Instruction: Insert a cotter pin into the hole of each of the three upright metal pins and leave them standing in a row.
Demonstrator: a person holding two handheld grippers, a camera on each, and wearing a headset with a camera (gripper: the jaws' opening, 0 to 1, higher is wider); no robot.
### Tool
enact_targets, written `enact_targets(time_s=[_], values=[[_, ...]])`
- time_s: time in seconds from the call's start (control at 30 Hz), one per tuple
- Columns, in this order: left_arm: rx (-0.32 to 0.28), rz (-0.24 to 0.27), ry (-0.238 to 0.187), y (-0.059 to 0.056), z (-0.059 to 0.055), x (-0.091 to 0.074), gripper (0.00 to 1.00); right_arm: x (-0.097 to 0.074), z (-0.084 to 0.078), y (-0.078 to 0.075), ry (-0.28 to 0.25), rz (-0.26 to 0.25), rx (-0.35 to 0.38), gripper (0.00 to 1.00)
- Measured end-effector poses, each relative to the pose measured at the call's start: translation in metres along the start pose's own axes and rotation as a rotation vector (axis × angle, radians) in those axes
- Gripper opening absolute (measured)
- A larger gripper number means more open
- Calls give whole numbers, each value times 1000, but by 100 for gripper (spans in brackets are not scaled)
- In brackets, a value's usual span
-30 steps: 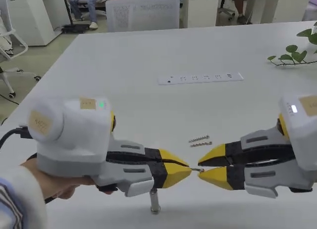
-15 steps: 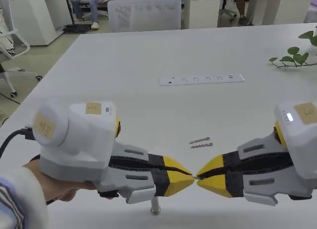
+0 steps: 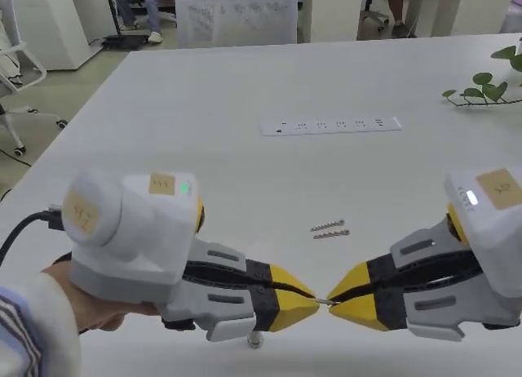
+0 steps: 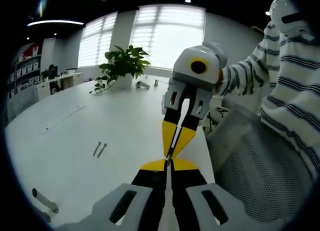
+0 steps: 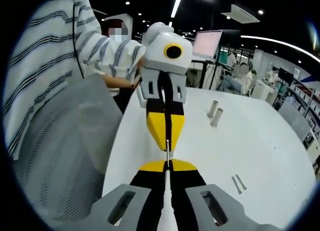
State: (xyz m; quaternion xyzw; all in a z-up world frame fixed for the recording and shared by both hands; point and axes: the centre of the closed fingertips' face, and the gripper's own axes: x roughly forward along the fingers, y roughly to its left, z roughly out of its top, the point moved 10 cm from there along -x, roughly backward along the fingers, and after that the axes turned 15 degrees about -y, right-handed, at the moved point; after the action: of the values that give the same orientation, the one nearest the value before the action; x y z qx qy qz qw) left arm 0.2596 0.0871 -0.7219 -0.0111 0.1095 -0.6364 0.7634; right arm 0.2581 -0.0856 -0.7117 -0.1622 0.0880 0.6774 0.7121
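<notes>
Left gripper [image 3: 315,300]: held in a hand [image 3: 98,308] above the near edge of the table [image 3: 245,173], pointing right. Its yellow jaws are pressed together on one end of a thin cotter pin [image 3: 323,300].
Right gripper [image 3: 331,303]: pointing left, tip to tip with the left gripper and level with it. Its jaws are pressed together at the pin's other end — whether they grip it or only touch it I cannot tell.
Cotter pin: lies roughly level in the small gap between the two sets of tips, off the table.
Metal pins [image 3: 255,339]: in the head view one stands upright on the table just under the left gripper, apart from the held cotter pin. The right gripper view has two metal pins [image 5: 212,109] close side by side on the table past the left gripper.
Spare cotter pins [image 3: 328,228]: two lie side by side on the table — just beyond the meeting tips.
Power strip [image 3: 330,126]: white, lying flat across the middle of the table, well past the spare cotter pins.
Plant [image 3: 488,90]: leafy sprigs at the far right edge of the table.
Chair [image 3: 236,19]: pale mesh back against the table's far side.
</notes>
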Motion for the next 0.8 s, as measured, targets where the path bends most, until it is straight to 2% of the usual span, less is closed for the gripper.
enact_targets(time_s=[0.4,0.53,0.63,0.7,0.8], values=[[2,5,12,-1,-6,-2,0,3,3,1,46,16,-2,3],[-10,28,-6,0,-8,-3,1,4,3,-1,53,9,6,3],[-41,43,-21,1,-10,-5,1,5,3,-2,61,12,3,3],[-43,51,-22,2,-10,-6,4,6,3,-2,64,16,0,3],[-25,71,-19,4,-11,-7,15,10,3,-3,69,21,-5,3]])
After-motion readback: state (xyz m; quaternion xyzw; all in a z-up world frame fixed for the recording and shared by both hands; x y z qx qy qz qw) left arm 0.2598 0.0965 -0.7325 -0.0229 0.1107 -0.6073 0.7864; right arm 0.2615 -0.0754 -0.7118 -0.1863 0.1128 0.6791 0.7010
